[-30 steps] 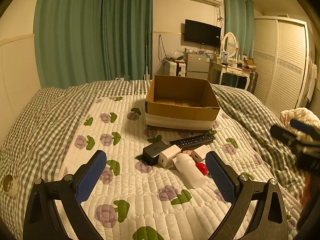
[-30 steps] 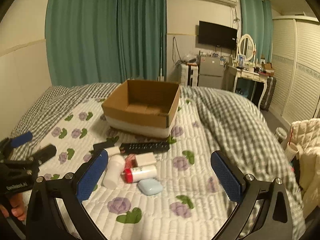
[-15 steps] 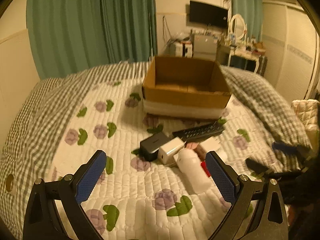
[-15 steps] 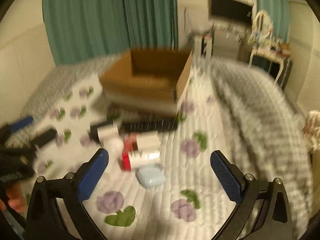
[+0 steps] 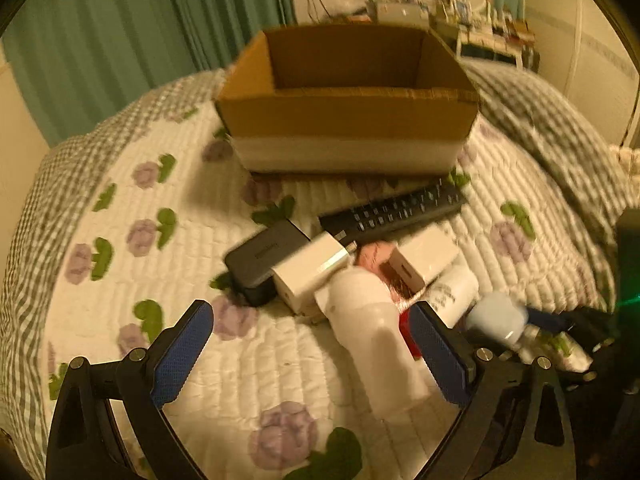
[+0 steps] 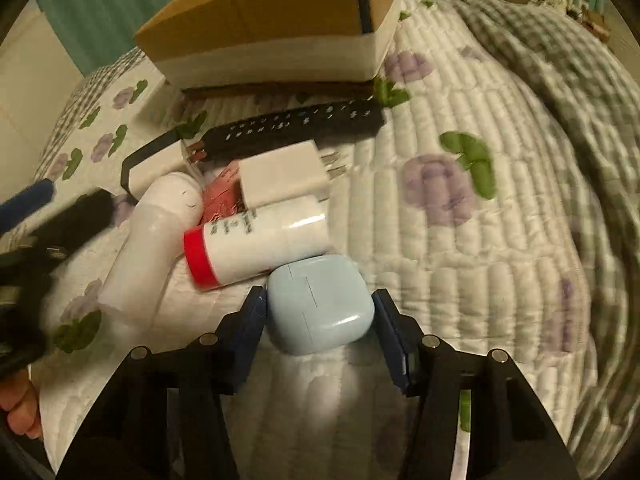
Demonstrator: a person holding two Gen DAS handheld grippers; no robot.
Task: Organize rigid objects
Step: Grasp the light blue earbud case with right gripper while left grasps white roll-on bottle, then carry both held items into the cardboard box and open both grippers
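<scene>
A pile of small objects lies on the quilt in front of an open cardboard box [image 5: 344,112] [image 6: 272,28]. My right gripper [image 6: 318,312] has its pads on both sides of a light blue earbud case [image 6: 320,304], which rests on the quilt. Behind the case lie a white bottle with a red cap [image 6: 256,240], a white charger [image 6: 284,178] and a black remote [image 6: 296,124]. My left gripper [image 5: 310,344] is open, its right pad beside a white tube-shaped bottle [image 5: 372,336]. A black box [image 5: 266,258] and a second white charger [image 5: 312,266] lie ahead of it.
The bed has a floral quilt [image 5: 160,240] and a grey checked blanket [image 6: 560,60]. Green curtains [image 5: 120,40] hang behind the box. A dressing table with clutter [image 5: 480,28] stands at the far right.
Both grippers have dropped and moved forward to the pile. The right gripper's jaws have narrowed from wide open to close around the blue case.
</scene>
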